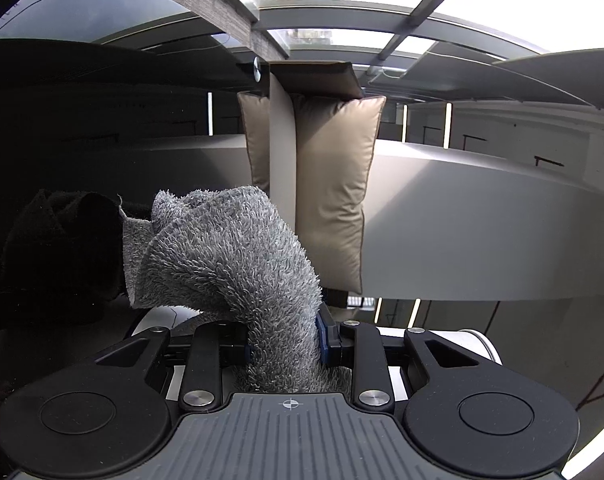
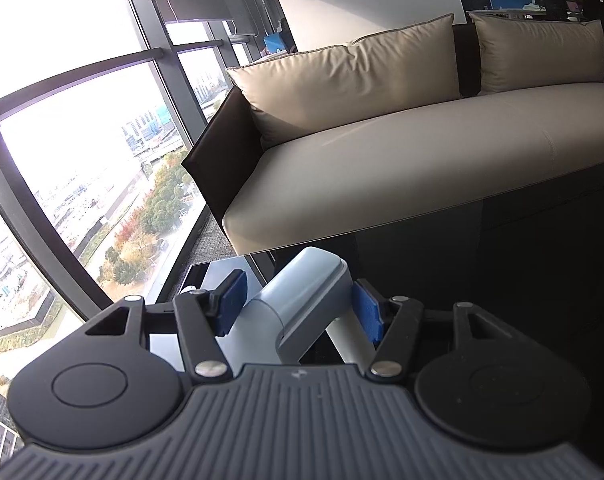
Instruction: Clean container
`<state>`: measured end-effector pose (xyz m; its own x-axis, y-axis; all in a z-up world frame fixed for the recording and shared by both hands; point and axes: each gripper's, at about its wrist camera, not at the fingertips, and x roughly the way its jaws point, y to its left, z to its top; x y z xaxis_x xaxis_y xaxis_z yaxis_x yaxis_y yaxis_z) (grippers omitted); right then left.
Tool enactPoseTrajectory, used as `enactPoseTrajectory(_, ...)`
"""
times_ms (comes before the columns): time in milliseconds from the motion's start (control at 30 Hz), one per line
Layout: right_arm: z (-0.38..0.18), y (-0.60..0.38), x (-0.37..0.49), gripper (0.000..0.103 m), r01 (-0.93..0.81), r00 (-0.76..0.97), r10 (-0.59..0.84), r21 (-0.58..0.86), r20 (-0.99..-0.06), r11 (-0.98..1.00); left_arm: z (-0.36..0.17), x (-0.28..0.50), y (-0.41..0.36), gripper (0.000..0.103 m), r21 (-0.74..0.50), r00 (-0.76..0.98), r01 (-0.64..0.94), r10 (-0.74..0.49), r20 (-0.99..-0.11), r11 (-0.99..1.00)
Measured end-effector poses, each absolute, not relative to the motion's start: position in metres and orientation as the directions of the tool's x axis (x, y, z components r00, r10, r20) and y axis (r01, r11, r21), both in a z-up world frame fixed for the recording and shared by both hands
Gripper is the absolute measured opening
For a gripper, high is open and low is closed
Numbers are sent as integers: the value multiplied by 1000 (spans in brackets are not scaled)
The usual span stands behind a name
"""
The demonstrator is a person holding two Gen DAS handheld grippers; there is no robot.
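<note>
1. A grey shaggy cloth (image 1: 230, 256) was gripped between the blue pads (image 1: 321, 332) of the left gripper (image 1: 284, 340), whose jaws were closed on its bunched lower part.
2. The cloth was seen to rise from the jaws and fold over to the left, with its looped pile facing the camera and a flatter woven edge showing at its far left end.
3. Beyond the cloth, in the left wrist view, a beige cushion (image 1: 333, 184) was seen rotated, as the whole view was turned on its side.
4. A curved white rim (image 1: 487, 344) was visible low on the right behind the left gripper; whether it belonged to the container could not be told.
5. In the right wrist view, a pale grey container (image 2: 302, 300) was seen between the blue pads (image 2: 232, 300) of the right gripper (image 2: 300, 304).
6. It appeared smooth and matt, with a rounded cylindrical part and a flat-sided, round-cornered part tilted across the jaws.
7. The right pad was touching the container, while the left pad stood just beside it with a narrow gap, so a firm grip could not be told.
8. Farther off, a beige sofa (image 2: 401, 152) with two cushions (image 2: 349, 80) was seen, and a large window (image 2: 82, 140) lay to the left.
</note>
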<state>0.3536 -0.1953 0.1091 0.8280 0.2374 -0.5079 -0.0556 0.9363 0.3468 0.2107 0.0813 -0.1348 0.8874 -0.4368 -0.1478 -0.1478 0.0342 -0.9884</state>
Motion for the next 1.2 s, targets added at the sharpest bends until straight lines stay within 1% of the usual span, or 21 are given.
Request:
enactPoseTrajectory(100, 110, -194, 356, 61, -76, 824, 253, 343, -507, 936, -130, 208, 85, 25, -992, 893, -118, -434, -121, 34)
enactPoseTrajectory(400, 111, -189, 361, 61, -136, 811, 298, 333, -504, 933, -111, 206, 86, 25, -993, 891, 107, -439, 116, -45)
enactPoseTrajectory(567, 111, -185, 361, 60, -158, 808, 311, 325, -501, 932, -106, 207, 82, 25, -974, 868, 200, -442, 226, -105)
enactPoseTrajectory(667, 112, -183, 360, 59, -177, 804, 326, 324, -497, 929, -104, 209, 80, 25, -969, 864, 221, -440, 247, -110)
enactPoseTrajectory(767, 112, -182, 360, 60, -184, 805, 329, 319, -493, 930, -106, 212, 76, 25, -972, 867, 204, -440, 233, -113)
enactPoseTrajectory(1000, 114, -178, 358, 59, -196, 803, 331, 304, -496, 932, -125, 214, 73, 25, -999, 901, -27, -435, -5, -44)
enactPoseTrajectory(1067, 114, -177, 357, 59, -199, 803, 333, 303, -495, 932, -130, 212, 78, 25, -997, 900, -70, -433, -45, -42)
enactPoseTrajectory(1167, 114, -176, 356, 59, -213, 800, 342, 300, -492, 930, -135, 211, 83, 25, -988, 896, -151, -423, -134, -8)
enactPoseTrajectory(1200, 114, -175, 356, 58, -216, 800, 344, 298, -492, 930, -135, 210, 84, 25, -987, 895, -161, -422, -143, -6)
